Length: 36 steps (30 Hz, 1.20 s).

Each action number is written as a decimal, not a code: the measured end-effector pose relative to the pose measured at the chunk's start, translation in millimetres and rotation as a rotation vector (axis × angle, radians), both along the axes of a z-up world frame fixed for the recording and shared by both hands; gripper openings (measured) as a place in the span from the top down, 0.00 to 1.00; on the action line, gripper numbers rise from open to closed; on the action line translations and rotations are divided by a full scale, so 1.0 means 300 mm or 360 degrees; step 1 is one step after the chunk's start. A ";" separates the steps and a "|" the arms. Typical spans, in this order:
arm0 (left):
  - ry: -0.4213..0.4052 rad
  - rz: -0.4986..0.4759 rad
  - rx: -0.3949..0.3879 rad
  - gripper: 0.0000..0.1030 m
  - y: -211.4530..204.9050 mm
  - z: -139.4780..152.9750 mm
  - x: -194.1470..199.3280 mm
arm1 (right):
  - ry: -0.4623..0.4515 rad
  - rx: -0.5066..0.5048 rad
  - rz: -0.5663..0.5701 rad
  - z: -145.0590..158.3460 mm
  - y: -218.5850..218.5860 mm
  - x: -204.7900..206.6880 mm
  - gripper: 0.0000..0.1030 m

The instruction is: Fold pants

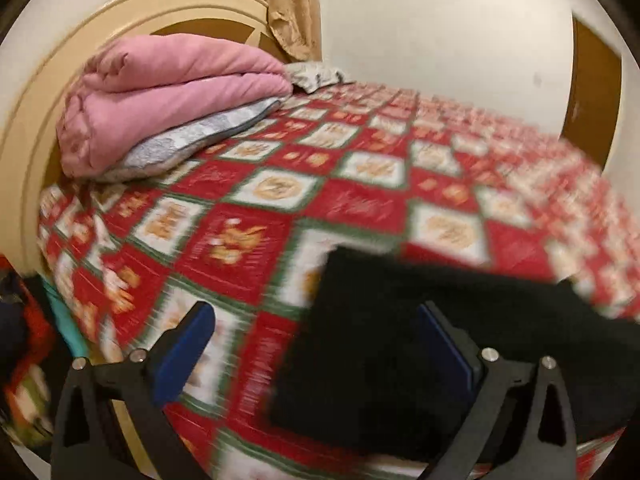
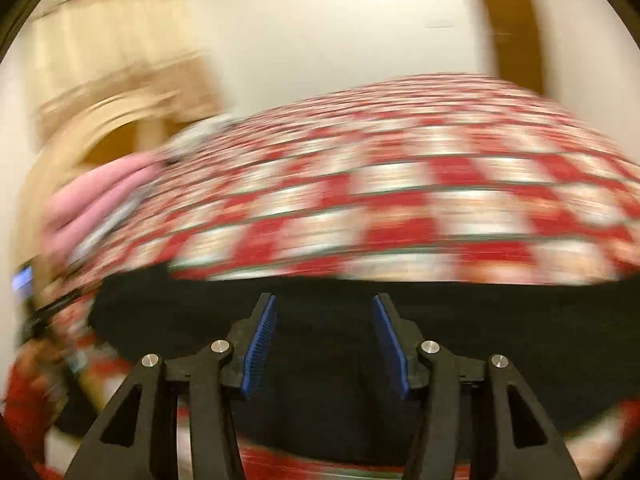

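Observation:
Black pants [image 1: 440, 328] lie folded flat on the near part of a bed with a red, white and green checked cover [image 1: 340, 184]. My left gripper [image 1: 316, 312] is open above the bed's near edge, its right finger over the pants' left end, holding nothing. In the right wrist view the pants [image 2: 320, 344] spread wide under my right gripper [image 2: 324, 304], which is open and empty above the cloth. Both views are motion blurred.
A folded pink quilt [image 1: 160, 104] on a grey pillow [image 1: 192, 148] lies at the bed's far left by a cream headboard [image 1: 44, 128]. A white wall [image 1: 440, 24] and brown door frame [image 1: 596, 92] stand behind. Colourful clutter [image 1: 24, 344] sits left of the bed.

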<state>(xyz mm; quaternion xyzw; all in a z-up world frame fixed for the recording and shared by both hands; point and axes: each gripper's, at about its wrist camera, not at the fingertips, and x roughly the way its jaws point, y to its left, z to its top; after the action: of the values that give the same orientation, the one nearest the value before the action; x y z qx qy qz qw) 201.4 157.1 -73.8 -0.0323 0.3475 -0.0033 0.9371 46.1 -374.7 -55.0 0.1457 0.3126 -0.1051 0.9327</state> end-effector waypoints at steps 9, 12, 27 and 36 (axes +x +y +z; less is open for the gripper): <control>0.0050 -0.0460 -0.0184 0.01 -0.458 0.004 -0.109 | 0.0083 0.0138 -0.0822 -0.033 -0.656 -0.309 0.50; 0.0126 -0.0609 -0.0184 0.01 -0.617 -0.022 -0.138 | 0.0148 0.0215 -0.0829 -0.076 -0.759 -0.311 0.50; 0.0202 -0.1069 0.0035 0.01 -1.052 -0.054 -0.342 | 0.0279 -0.0065 -0.0509 -0.079 -0.753 -0.139 0.86; 0.0242 -0.1131 0.0043 0.01 -1.134 -0.096 -0.386 | 0.0312 0.0078 -0.0419 -0.125 -0.845 -0.088 0.77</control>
<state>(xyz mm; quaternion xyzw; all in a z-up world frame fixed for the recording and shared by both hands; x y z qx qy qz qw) 85.7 -182.9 -102.7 0.1027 0.4056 -0.3216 0.8494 19.6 -628.2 -92.4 0.1973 0.3829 -0.2326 0.8720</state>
